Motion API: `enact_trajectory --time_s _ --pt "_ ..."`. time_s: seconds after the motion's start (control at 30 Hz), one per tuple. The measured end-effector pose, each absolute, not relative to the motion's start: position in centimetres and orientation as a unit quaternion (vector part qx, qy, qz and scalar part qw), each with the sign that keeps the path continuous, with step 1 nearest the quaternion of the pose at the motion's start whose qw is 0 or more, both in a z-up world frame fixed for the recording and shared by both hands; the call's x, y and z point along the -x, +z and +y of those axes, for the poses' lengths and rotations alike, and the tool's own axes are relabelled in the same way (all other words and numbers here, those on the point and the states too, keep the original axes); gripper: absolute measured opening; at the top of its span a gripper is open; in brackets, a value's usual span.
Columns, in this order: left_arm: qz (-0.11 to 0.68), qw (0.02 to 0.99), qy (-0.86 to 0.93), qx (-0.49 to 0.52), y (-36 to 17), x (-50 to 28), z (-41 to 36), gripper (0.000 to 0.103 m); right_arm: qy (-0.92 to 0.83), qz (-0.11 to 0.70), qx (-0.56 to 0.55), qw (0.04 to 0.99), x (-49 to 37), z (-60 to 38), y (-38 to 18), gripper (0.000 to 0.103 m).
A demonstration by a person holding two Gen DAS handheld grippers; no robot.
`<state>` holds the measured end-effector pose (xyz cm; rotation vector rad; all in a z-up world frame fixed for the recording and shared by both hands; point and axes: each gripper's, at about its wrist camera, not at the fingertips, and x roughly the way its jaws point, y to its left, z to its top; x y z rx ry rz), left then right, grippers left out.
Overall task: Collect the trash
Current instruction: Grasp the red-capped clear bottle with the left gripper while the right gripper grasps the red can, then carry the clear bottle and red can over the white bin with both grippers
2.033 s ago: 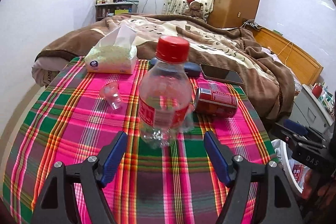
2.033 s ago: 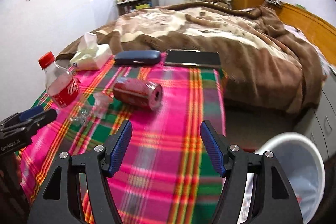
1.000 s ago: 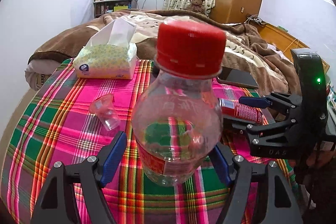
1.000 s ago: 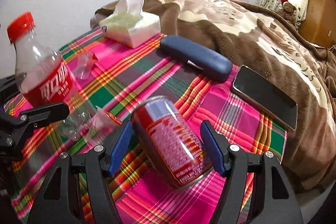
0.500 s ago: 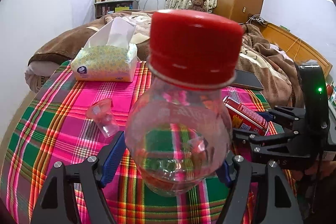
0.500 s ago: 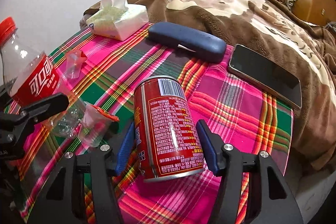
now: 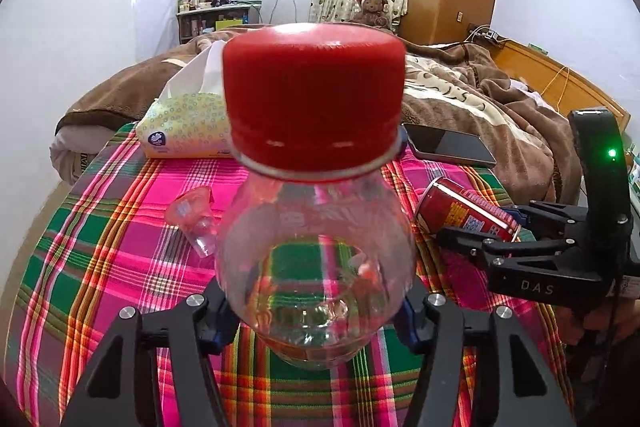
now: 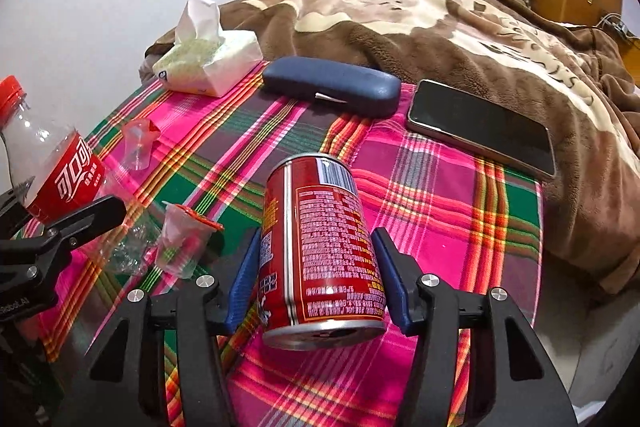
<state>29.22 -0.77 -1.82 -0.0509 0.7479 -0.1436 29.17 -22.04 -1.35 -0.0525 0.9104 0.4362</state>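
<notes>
Left gripper point(image 7: 316, 311) closed onto clear plastic cola bottle with red screw cap point(image 7: 314, 227), blue pads pressed on both sides of its lower body; bottle upright, cap filling centre of left wrist view, base hidden so cannot tell whether it touches the cloth. Right gripper point(image 8: 320, 279) clamped around red cylindrical drink can with printed label point(image 8: 322, 247), pads touching both flanks, open end toward camera; can looks tilted up, lifted or resting cannot tell. Both sit over pink-green plaid tablecloth point(image 8: 440, 219). In right wrist view the bottle is at 9 o'clock from the can, well apart; crumpled clear plastic cup with red rim point(image 8: 182, 243) lies just beside the can at its 9 o'clock, between can and bottle. Second small clear pinkish plastic cup point(image 8: 138, 143) on its side at 10 o'clock, further back. Soft tissue pack with white sheet sticking out point(image 8: 206, 65) at 11 o'clock near cloth's far edge. Dark blue oblong glasses case point(image 8: 332, 87) at 12 o'clock, black smartphone face-up point(image 8: 480, 127) at 1 o'clock, near each other along the far edge. Brown fleece blanket on bed point(image 8: 440, 27) behind the cloth.
</notes>
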Motion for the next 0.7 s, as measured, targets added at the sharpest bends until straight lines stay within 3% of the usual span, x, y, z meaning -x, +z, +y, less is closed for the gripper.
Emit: enact_trajectory --time_s 0.7 --pt "0.345 0.935 -0.085 0.012 0.8 -24.9 -2.3 0.062 0.200 0.408 -0.012 0.891 -24.9 -23.9 0.8 0.055"
